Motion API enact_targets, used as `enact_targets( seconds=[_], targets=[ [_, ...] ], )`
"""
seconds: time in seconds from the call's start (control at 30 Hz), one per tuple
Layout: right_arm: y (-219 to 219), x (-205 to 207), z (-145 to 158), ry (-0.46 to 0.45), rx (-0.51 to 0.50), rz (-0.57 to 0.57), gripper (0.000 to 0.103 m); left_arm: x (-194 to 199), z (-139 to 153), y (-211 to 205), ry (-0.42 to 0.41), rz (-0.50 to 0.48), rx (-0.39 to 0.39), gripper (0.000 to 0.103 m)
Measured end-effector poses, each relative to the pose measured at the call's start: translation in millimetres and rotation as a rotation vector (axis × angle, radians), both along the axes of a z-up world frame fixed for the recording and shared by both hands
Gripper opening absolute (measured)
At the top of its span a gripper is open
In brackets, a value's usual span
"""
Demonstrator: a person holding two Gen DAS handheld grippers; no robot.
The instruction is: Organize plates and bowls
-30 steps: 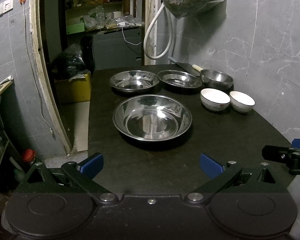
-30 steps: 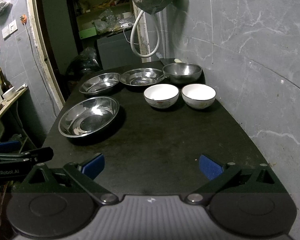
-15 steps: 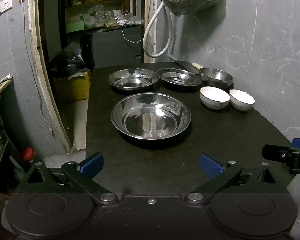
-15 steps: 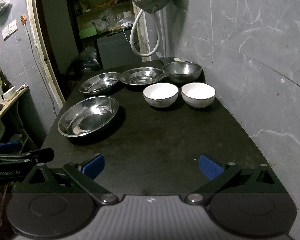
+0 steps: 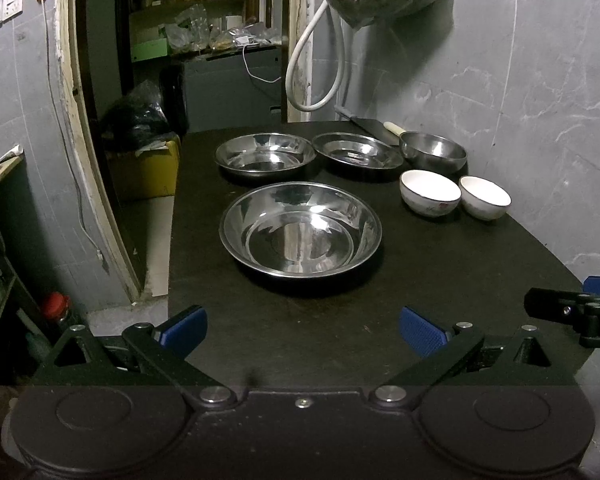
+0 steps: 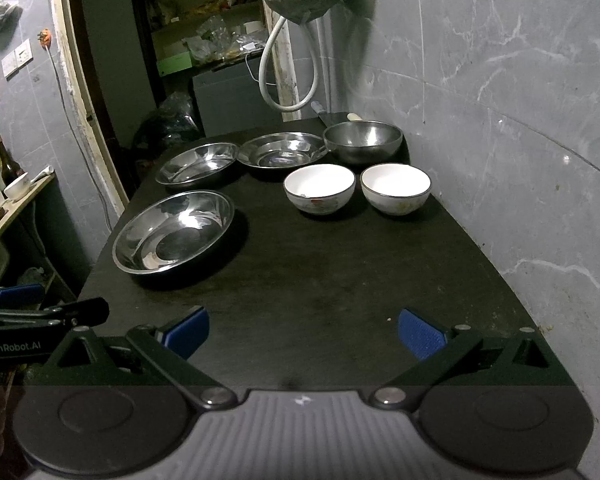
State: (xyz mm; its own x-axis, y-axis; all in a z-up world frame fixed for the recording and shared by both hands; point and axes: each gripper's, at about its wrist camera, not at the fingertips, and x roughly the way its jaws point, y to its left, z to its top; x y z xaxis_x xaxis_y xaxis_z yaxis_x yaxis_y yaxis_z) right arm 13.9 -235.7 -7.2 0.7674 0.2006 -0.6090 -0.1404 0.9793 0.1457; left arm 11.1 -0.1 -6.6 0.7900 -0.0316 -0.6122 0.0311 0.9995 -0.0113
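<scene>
Left gripper fingers wide, empty (right gripper likewise), steel plates rims up.

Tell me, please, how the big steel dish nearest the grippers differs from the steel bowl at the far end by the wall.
The big steel dish is wide and shallow with a flat bottom; the steel bowl is narrower, deeper and rounded. The dish stands alone at the table's left side; the bowl sits near the wall behind the two white bowls. Both are shiny, empty and upright.

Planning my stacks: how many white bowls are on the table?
2: the left white bowl and the right white bowl sit side by side near the wall, in front of the steel bowl. None looks hidden.
</scene>
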Motion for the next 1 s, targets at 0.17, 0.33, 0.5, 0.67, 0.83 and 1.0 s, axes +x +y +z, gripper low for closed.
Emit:
enact_targets(
  seconds=[0.17, 0.33, 0.5, 0.67, 0.83, 1.0],
  targets=[
    [-0.8, 0.8, -0.7, 0.001, 0.001, -0.001, 0.103, 0.4, -0.6, -0.6, 0.002, 0.000, -0.001, 0.102],
    [-1.0, 0.8, -1.1, 0.002, 0.001, -0.002, 0.103, 1.3, -2.0, -0.2, 0.005, 0.001, -0.001, 0.102],
    [-1.0, 1.3, -0.6, 0.003, 0.001, -0.001, 0.103, 1.4, -2.0, -0.1, 0.006, 0.000, -0.001, 0.102],
    [-1.1, 0.9, -0.7, 0.003, 0.001, -0.001, 0.103, 2.1, -3.3, 0.6, 0.010, -0.002, -0.006, 0.102],
    [-0.9, 0.8, -0.5, 0.005, 0.002, -0.004, 0.103, 2.5, -3.8, 2.3, 0.016, -0.007, -0.007, 0.102],
    [-0.2, 1.4, -1.1, 0.007, 0.001, -0.013, 0.103, 3.0, -3.6, 3.5, 0.025, 0.002, 0.004, 0.102]
  ],
)
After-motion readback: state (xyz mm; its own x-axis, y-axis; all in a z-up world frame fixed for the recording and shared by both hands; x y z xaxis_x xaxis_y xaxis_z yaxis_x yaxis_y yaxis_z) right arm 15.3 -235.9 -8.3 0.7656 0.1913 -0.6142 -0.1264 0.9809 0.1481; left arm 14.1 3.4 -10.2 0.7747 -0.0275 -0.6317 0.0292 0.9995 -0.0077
